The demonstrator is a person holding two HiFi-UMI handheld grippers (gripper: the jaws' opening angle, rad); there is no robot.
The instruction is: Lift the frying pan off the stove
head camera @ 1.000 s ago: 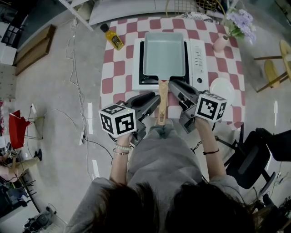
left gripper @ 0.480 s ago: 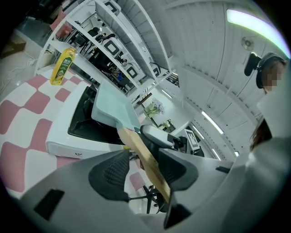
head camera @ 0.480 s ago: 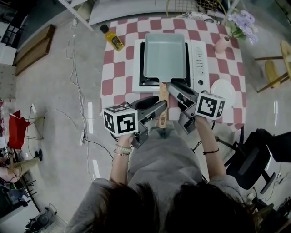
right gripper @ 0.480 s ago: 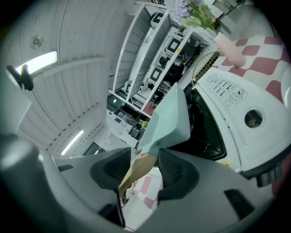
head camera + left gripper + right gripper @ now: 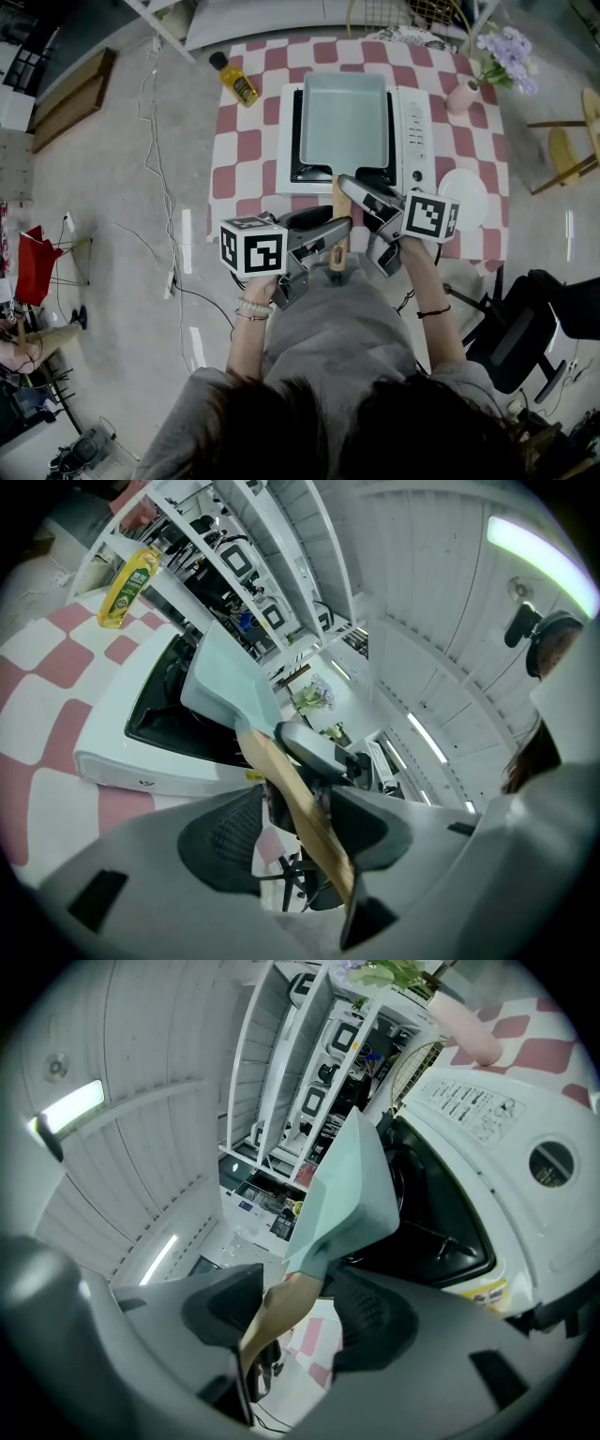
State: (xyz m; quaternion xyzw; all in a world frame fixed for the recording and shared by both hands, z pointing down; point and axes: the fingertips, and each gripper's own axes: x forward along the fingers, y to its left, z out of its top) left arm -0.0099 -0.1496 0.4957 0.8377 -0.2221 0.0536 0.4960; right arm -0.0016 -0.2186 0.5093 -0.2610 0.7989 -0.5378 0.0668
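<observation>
We see left gripper [image 5: 298,817] jaws opening, spread wide, wooden handle [image 5: 279,778] running between them, not pinched. Right gripper [image 5: 295,1312] jaws also opening, spread either side of same handle, nearer pan. Pale green frying pan [image 5: 345,117] sits on white stove [image 5: 412,122], handle pointing back toward us. Stove stands mid red-checked counter [image 5: 244,141]; oil bottle [image 5: 234,80] at far left corner, white plate [image 5: 461,183] just right of stove.

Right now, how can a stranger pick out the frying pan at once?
On the red-and-white checked table stands a white stove, and the frying pan sits on its black top. It alone is rectangular and pale green, with a long wooden handle.
</observation>
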